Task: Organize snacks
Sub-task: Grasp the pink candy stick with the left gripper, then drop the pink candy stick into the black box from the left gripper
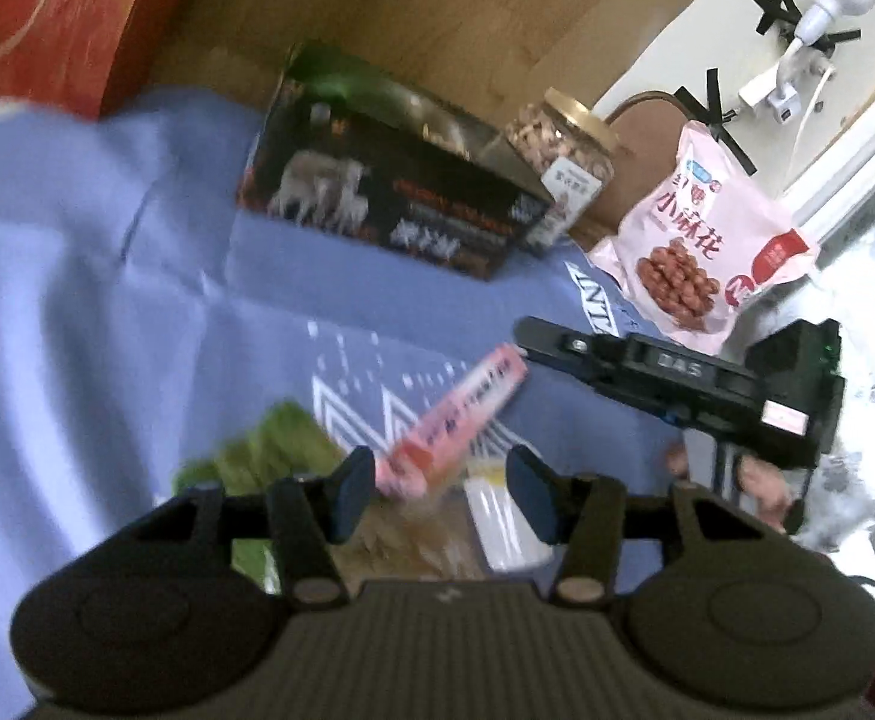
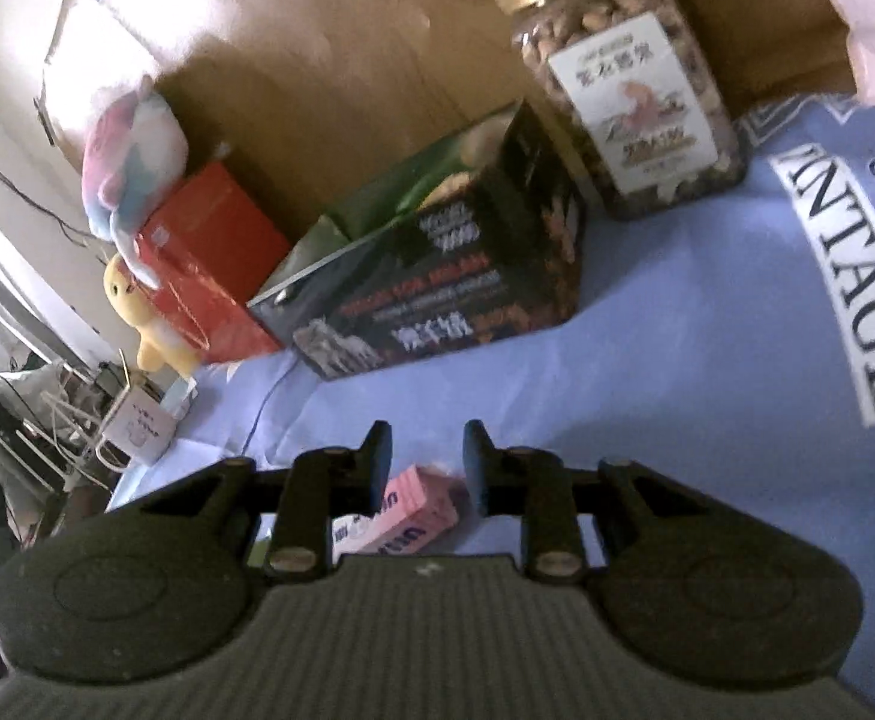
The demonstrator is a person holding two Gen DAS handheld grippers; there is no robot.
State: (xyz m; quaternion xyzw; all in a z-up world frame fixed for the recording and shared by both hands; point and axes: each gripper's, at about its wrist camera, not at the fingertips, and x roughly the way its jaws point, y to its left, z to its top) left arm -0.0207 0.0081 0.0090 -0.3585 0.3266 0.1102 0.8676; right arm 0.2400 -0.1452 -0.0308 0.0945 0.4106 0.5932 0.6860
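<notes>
A slim pink snack box (image 1: pixel 458 417) lies on the blue cloth (image 1: pixel 107 300), just ahead of my open left gripper (image 1: pixel 440 483). A green packet (image 1: pixel 263 459) and a clear bag of tan snacks (image 1: pixel 413 540) lie under the left fingers. My right gripper (image 2: pixel 422 468) is open, with the pink box (image 2: pixel 401 519) lying below and between its fingers; it also shows in the left wrist view (image 1: pixel 647 369) to the right of the box. At the back stand a black snack box (image 1: pixel 395 204) (image 2: pixel 449 276), a nut jar (image 1: pixel 563 162) (image 2: pixel 629 90) and a pink snack bag (image 1: pixel 701 240).
A red box (image 2: pixel 209 264) with plush toys (image 2: pixel 131 162) stands at the left against the wooden wall (image 2: pixel 329 48). A small white box (image 2: pixel 140 426) and wires sit at the cloth's left edge. The cloth (image 2: pixel 707 390) carries a "VINTAGE" print.
</notes>
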